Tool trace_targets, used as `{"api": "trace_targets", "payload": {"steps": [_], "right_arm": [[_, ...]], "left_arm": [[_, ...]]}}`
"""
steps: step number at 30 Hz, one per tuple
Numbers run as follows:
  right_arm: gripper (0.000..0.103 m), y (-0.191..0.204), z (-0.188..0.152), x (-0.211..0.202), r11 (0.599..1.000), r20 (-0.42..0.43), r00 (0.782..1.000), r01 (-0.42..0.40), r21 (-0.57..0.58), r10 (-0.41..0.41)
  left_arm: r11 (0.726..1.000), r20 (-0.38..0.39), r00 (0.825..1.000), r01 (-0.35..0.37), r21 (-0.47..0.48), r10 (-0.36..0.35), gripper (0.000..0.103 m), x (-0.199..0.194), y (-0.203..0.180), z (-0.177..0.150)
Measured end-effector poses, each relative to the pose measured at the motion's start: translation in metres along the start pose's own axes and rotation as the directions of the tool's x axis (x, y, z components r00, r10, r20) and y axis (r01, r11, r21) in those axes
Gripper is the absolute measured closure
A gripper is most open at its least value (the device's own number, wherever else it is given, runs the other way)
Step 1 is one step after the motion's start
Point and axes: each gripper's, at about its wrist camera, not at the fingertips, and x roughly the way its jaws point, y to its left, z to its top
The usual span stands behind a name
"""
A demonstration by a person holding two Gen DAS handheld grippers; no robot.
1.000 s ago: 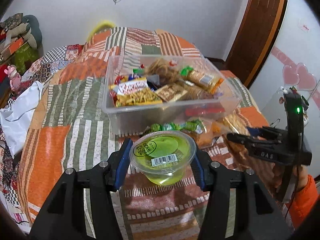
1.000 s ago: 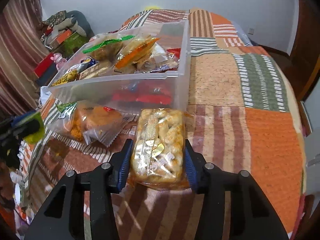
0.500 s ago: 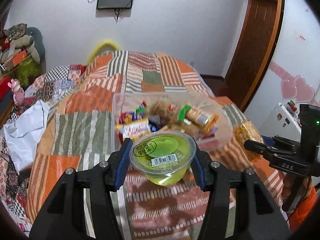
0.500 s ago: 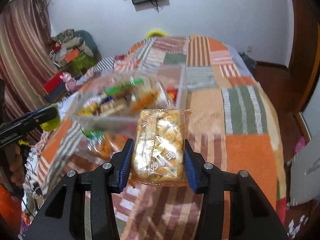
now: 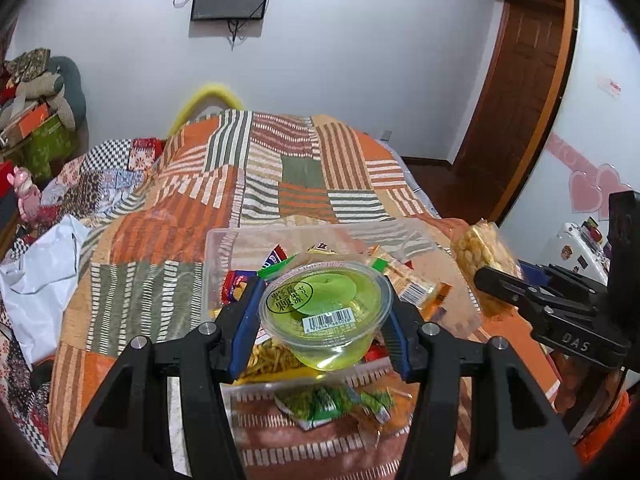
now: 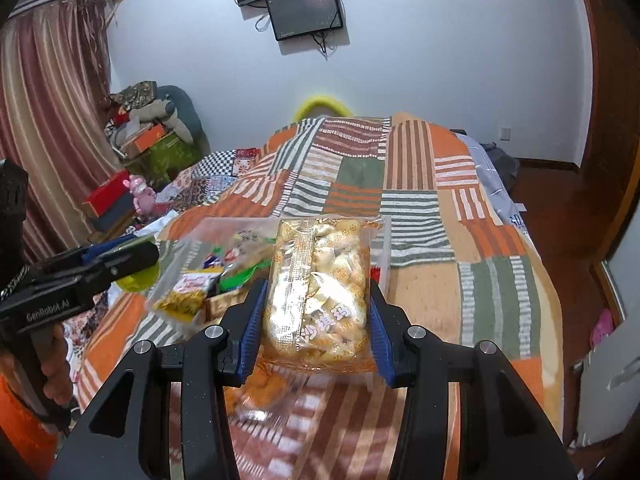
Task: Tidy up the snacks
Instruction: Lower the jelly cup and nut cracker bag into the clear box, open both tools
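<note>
Ideally, lower the left gripper [image 5: 322, 312], clamped on the jelly cup [image 5: 325, 312], and the right gripper [image 6: 316, 312], gripping the biscuit pack [image 6: 318, 292], inside the bin's [image 5: 218, 240] rim before releasing.

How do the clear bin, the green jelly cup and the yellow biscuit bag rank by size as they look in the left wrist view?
1. clear bin, widest.
2. green jelly cup, held in the left gripper; nearness to the camera enlarges it.
3. yellow biscuit bag, held in the right gripper; partly hidden by its fingers, so unsure against the cup.
</note>
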Motion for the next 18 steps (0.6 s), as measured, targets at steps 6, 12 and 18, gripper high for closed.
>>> {"api": "trace_targets", "payload": {"steps": [6,12,18], "right_arm": [[0.060,-0.008,0.008,0.031,1.000,-0.041,0.999,0.027,0.012,-0.027],[0.060,-0.011,0.016,0.052,0.999,-0.059,0.998,0.030,0.027,-0.029],[0.060,-0.012,0.018,0.063,0.999,-0.077,0.997,0.031,0.021,-0.030]], "left_arm": [[0.999,-0.045,0.999,-0.004,-0.033,0.002,0.048,0.033,0.006,0.000],[0.999,-0.075,0.997,-0.016,-0.035,0.013,0.048,0.056,0.010,0.000],[0.999,-0.080,0.997,-0.022,-0.044,0.018,0.048,0.065,0.014,-0.001]]}}
